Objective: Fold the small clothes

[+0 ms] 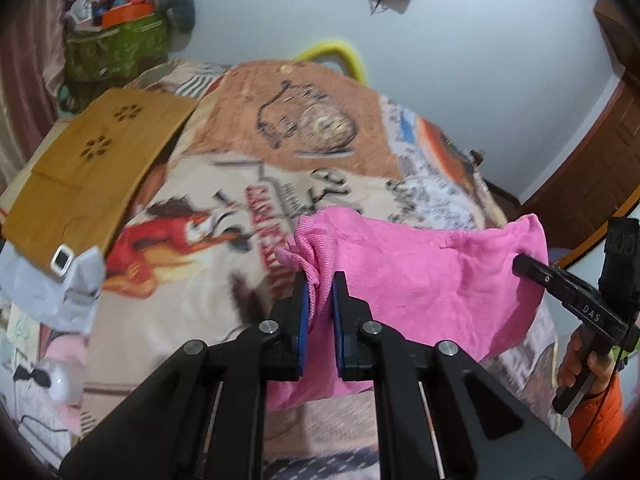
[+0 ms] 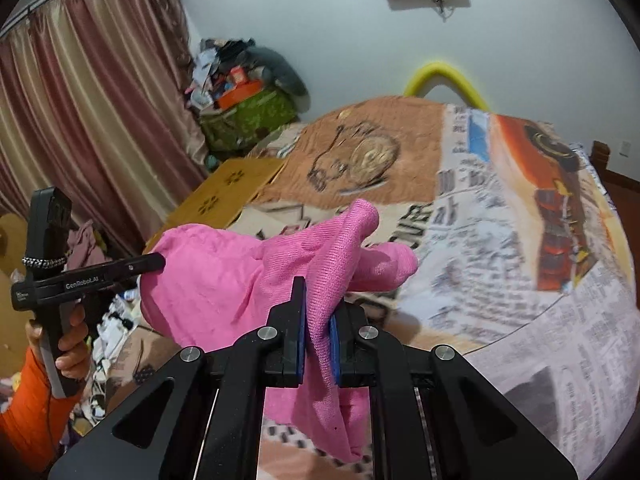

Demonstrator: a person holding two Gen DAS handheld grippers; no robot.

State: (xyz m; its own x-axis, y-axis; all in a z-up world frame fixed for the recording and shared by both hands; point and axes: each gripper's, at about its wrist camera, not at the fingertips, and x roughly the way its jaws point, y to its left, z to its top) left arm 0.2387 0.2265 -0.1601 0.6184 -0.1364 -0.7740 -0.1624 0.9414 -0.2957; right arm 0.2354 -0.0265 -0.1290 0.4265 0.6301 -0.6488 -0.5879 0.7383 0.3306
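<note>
A small pink knit garment (image 1: 420, 280) hangs stretched in the air between both grippers, above a bed. My left gripper (image 1: 320, 280) is shut on the garment's left corner, cloth pinched between its blue pads. In the left wrist view the right gripper (image 1: 524, 266) grips the garment's far right corner. In the right wrist view my right gripper (image 2: 319, 312) is shut on the pink garment (image 2: 224, 280), which drapes down between the fingers. The left gripper (image 2: 154, 262) holds the opposite corner there.
The bed is covered by a printed blanket (image 1: 320, 128) with cartoon and newspaper patterns. A wooden lap tray (image 1: 92, 168) lies at the bed's left. A green bin (image 2: 248, 120) piled with clutter, curtains (image 2: 80, 120) and a yellow foam tube (image 2: 444, 76) stand beyond.
</note>
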